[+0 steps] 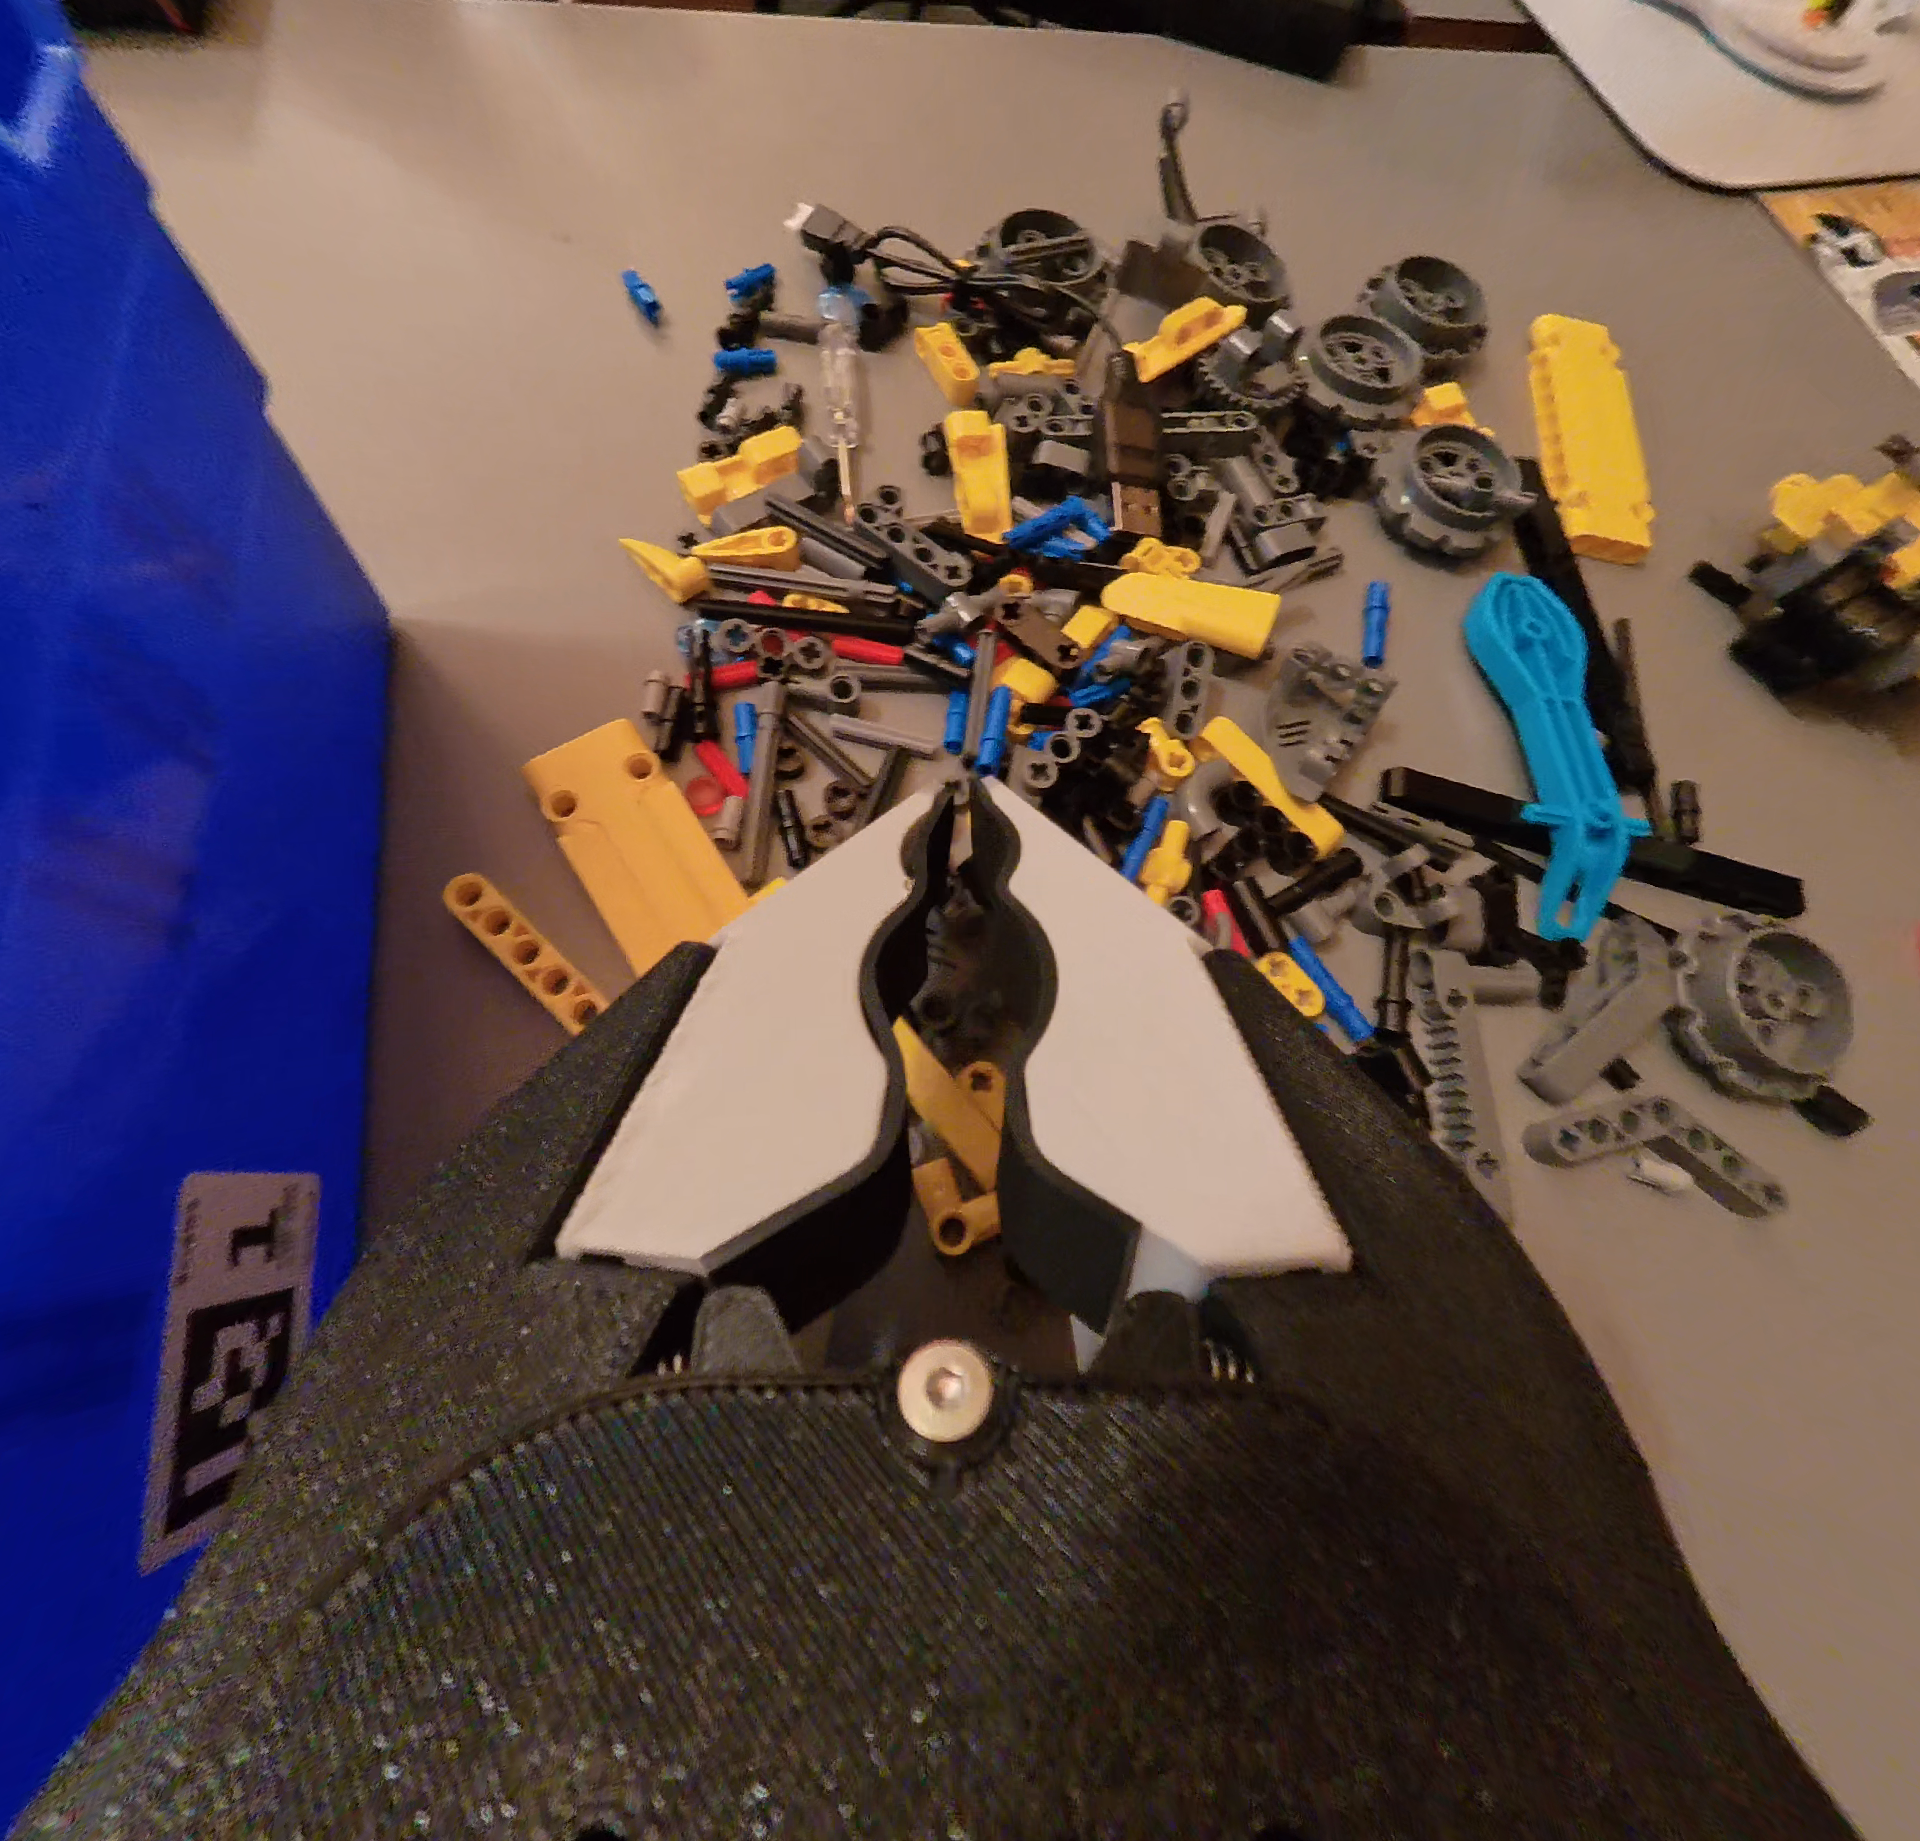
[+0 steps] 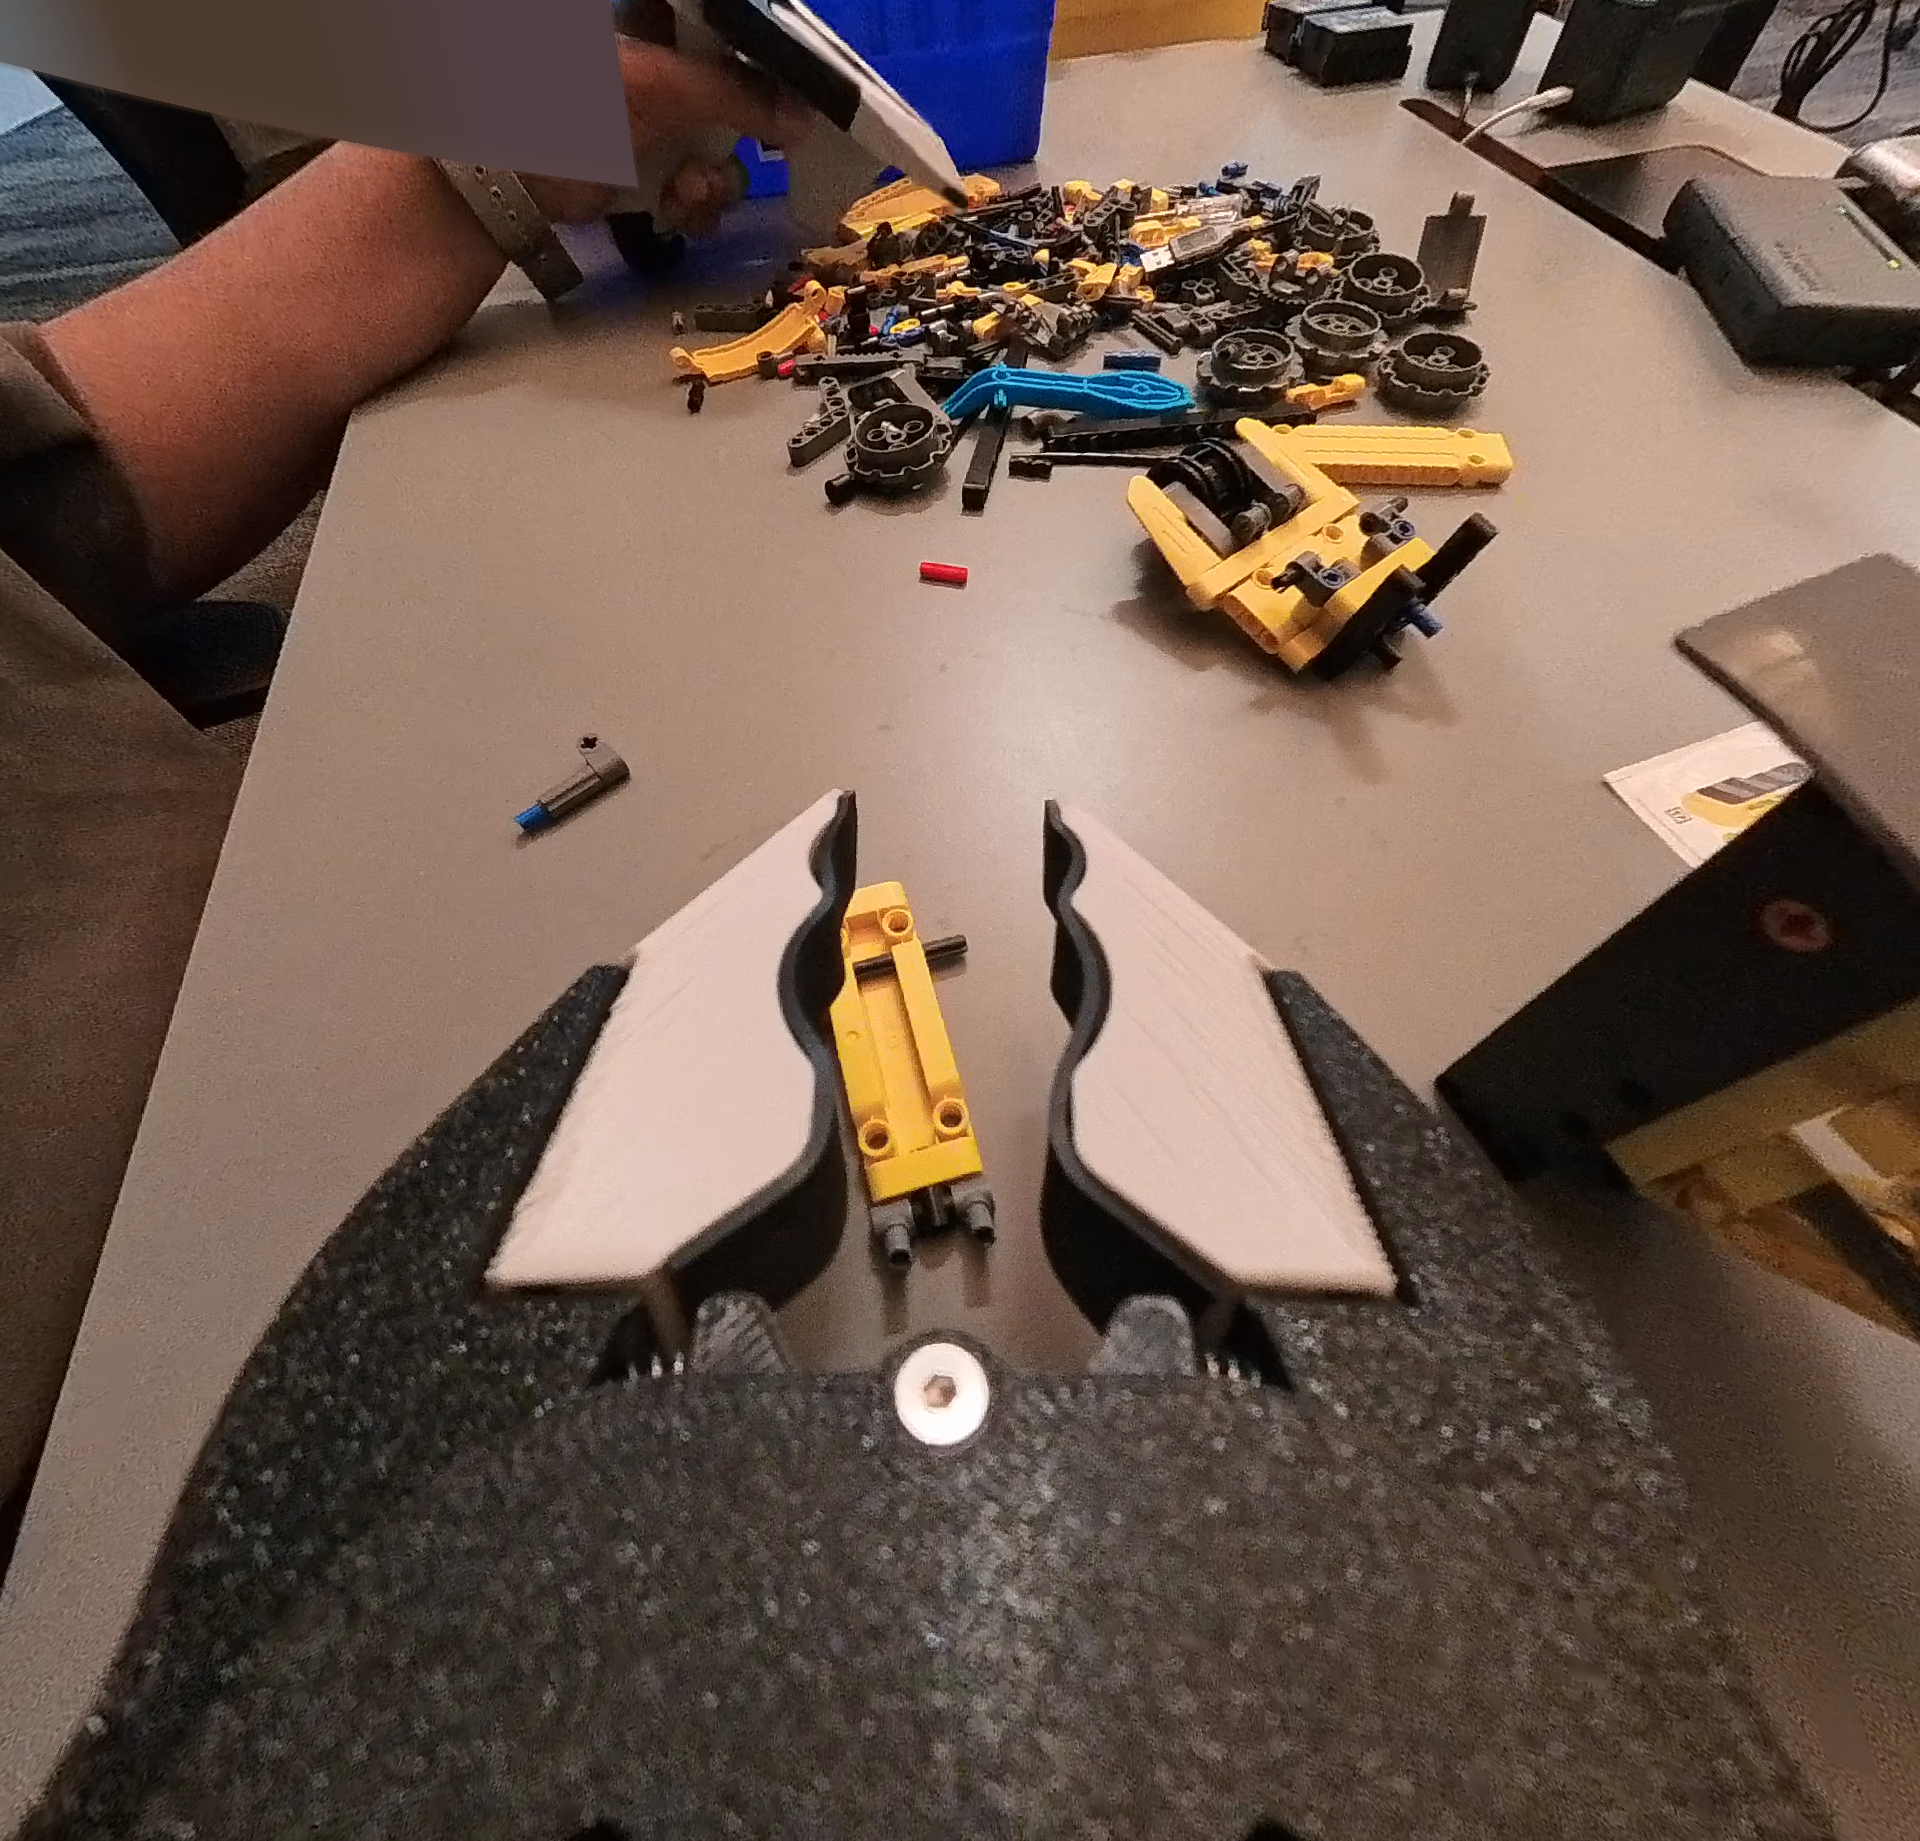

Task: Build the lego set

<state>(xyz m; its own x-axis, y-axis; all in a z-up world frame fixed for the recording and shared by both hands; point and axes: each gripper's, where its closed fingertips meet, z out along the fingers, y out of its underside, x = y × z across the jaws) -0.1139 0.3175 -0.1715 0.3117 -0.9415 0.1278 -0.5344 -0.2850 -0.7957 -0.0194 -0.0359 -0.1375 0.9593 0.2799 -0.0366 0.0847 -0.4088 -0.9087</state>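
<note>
The left gripper (image 1: 961,789) hangs over the near edge of a heap of bricks (image 1: 1039,565) — yellow, black, grey and blue pins, beams and wheels spread on the grey table (image 1: 468,337) — its tips pinched together on a thin dark axle (image 1: 982,695) that stands up out of the heap. The right gripper (image 2: 951,820) has its jaws apart around a yellow panel (image 2: 904,1053) that lies flat on the table, lengthwise between the fingers and close to the left one, with a black rod (image 2: 920,955) crossing its far end and two grey pins (image 2: 935,1225) at its near end.
</note>
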